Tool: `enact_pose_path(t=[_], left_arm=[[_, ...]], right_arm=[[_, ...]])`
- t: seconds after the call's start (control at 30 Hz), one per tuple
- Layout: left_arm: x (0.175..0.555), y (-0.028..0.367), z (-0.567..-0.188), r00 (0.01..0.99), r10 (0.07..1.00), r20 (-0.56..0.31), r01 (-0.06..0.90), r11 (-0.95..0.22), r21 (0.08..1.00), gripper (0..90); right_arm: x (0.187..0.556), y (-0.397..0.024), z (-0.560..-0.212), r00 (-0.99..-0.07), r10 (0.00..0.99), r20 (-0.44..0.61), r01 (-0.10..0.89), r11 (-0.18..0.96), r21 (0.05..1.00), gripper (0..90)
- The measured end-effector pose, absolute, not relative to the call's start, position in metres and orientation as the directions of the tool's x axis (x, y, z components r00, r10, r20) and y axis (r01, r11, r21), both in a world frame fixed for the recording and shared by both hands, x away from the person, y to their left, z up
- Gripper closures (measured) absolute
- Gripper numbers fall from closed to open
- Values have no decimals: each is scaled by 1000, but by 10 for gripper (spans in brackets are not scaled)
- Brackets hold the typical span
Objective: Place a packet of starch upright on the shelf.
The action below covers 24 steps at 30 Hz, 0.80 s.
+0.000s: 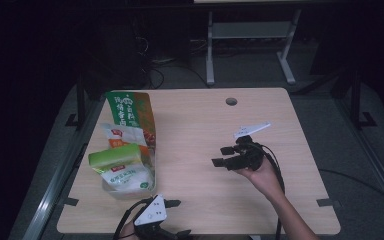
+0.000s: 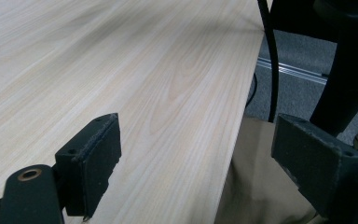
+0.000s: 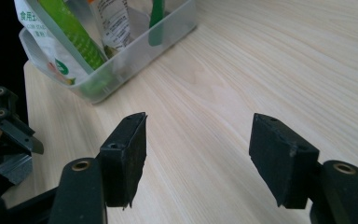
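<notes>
Fingers on your right gripper point(image 1: 222, 156) are gaping empty, facing the packet tub point(image 1: 130, 192), ready to grab; left gripper point(image 1: 177, 217) is idling open.

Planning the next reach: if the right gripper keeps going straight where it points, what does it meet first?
Probably the clear plastic bin of food packets; only bare table lies before the right gripper, its jaws open and empty.
</notes>
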State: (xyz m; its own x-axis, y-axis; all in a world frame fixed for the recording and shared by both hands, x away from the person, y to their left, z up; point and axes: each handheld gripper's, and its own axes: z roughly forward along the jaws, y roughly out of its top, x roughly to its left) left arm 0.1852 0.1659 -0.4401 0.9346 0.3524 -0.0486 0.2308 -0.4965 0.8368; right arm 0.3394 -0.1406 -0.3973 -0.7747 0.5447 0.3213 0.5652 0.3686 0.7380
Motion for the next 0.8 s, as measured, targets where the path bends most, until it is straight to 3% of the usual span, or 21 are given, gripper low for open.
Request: enact_pose_path(t=[0.8], left_arm=[[186, 167, -440, 931, 360, -55, 238, -489, 839, 156]], right_arm=[[316, -188, -425, -717, 601, 352, 618, 315, 720, 347]])
